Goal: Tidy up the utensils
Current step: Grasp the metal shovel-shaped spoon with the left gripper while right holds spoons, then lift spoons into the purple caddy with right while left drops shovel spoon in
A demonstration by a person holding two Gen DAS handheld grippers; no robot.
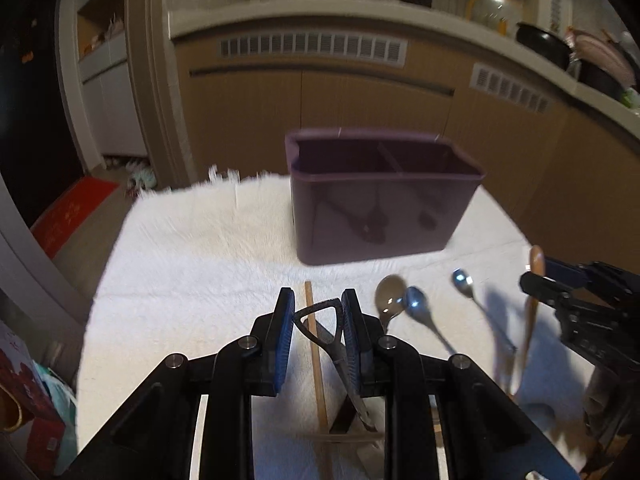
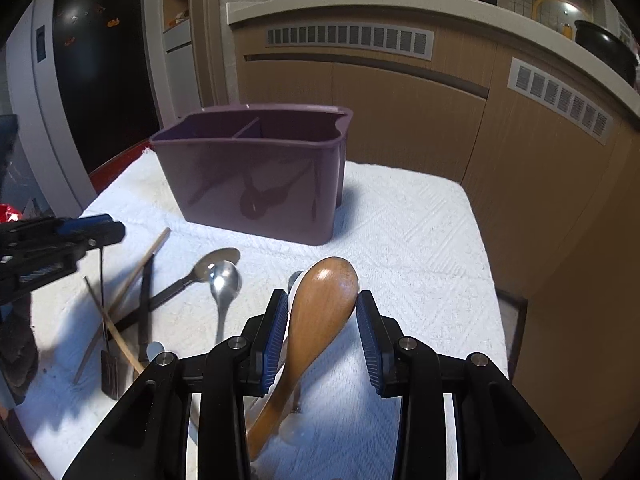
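While left tool (image 1: 316, 312) grips dark utensil (image 1: 340, 344), wooden spoon (image 2: 320, 312) between right tool (image 2: 322, 312) pads

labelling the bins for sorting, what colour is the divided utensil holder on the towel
Dark purple utensil holder, plain, no pattern. It shows best in the right wrist view.

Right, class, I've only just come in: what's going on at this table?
A person is sorting utensils with two handheld grippers. The left gripper has closed on a dark spatula by its loop handle, lifting it. The right gripper holds a wooden spoon. The purple caddy looks empty; metal spoons and chopsticks lie on the white towel.
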